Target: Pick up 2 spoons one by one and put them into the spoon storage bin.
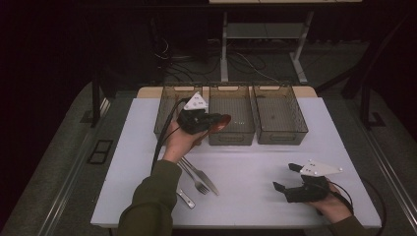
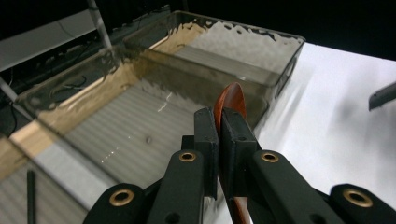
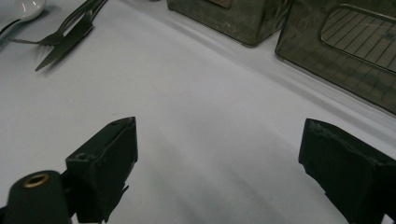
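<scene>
The left tool (image 1: 215,121) has its two black jaws pressed nearly together on a reddish-brown wooden spoon (image 2: 229,100), gripping it at the neck just below the bowl, which sticks out beyond the jaw tips. In the high view the spoon (image 1: 220,121) hangs above the near wall of the middle translucent smoky plastic bin (image 1: 231,136), over the divide between that bin and the left bin (image 1: 164,105). A third, right bin (image 1: 280,115) of the same kind stands just beside the middle one, all three in a row along the far side of the white desk (image 1: 255,167).

The right tool (image 1: 287,178) rests low at the near right of the desk, its jaws spread wide with nothing between them but bare desk surface.

Near the left forearm, at the near left of the desk, lie a metal fork (image 1: 194,177) and a metal knife (image 1: 206,179) close together, well apart from the bins.
</scene>
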Demonstrator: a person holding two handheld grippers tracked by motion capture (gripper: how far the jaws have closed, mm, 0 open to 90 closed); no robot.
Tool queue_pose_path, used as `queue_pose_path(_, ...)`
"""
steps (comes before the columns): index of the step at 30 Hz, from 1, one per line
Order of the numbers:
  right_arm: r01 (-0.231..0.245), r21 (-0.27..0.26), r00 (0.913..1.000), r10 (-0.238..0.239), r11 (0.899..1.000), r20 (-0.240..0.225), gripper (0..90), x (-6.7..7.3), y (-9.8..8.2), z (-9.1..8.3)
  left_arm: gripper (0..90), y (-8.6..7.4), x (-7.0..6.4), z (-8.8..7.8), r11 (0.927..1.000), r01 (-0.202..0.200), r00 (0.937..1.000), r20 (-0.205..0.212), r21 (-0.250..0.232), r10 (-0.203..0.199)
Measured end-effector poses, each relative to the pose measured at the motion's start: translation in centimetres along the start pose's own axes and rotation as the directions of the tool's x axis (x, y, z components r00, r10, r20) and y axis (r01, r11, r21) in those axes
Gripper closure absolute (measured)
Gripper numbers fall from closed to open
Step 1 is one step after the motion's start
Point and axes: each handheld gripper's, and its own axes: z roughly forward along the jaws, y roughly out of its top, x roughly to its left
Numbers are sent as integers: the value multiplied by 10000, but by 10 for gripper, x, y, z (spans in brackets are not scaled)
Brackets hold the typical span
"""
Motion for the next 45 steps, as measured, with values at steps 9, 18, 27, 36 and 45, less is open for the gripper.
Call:
queue_pose_path(9, -46, -39, 10000, 46, 10000, 0, 119, 0, 0, 0, 854, 37, 4, 37, 9996, -266, 9996, 61, -60, 267)
queue_pose_path(18, 1, -108, 10000, -2, 9999, -75, 120, 1, 1, -2, 853, 55, 15, 72, 9998, -191, 9997, -168, -70, 189)
queue_pose_path(27, 48, -116, 9999, -50, 9999, -141, 120, 1, 1, -1, 851, 46, 28, 96, 9995, -152, 9958, -898, 259, 174)
queue_pose_path(36, 69, -115, 9999, -71, 9999, -147, 119, 2, 1, -1, 670, 38, 28, 103, 9987, 166, 9941, -1077, 489, -112)
queue_pose_path(45, 128, -103, 9998, -130, 9999, -165, 119, 0, 2, 0, 535, 22, 21, 90, 9971, 498, 9969, -641, 578, -461)
